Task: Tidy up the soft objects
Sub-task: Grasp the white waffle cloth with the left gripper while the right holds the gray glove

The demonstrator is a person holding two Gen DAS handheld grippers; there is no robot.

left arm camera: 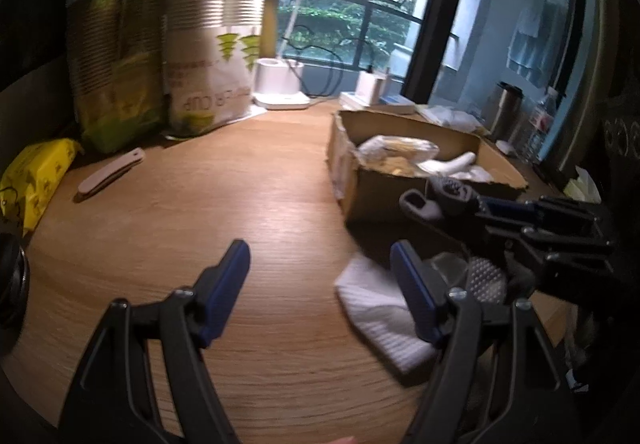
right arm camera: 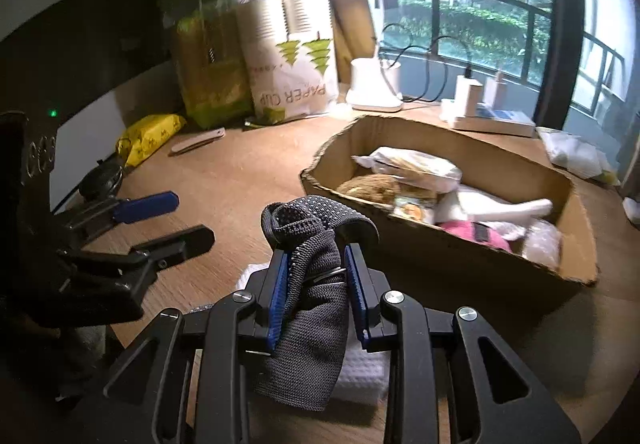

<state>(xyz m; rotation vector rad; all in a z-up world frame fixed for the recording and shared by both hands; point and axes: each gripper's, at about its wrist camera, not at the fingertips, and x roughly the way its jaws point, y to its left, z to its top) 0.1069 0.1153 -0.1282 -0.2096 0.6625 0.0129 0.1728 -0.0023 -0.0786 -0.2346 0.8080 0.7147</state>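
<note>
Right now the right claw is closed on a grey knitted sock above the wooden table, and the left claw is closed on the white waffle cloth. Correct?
Not quite. The left claw is open and empty; the white waffle cloth lies on the wooden table beside it, as the left wrist view shows. The right claw does grip the grey knitted sock.

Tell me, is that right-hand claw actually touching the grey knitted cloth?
Touching: the right wrist view shows the right gripper with its blue pads pressed on the grey knitted cloth.

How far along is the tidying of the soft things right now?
Several soft items already lie in the open cardboard box. The right tongs are shut on a grey knitted sock, not yet over the box. A white waffle-weave cloth lies on the wooden table. The left tongs are open, empty.
</note>
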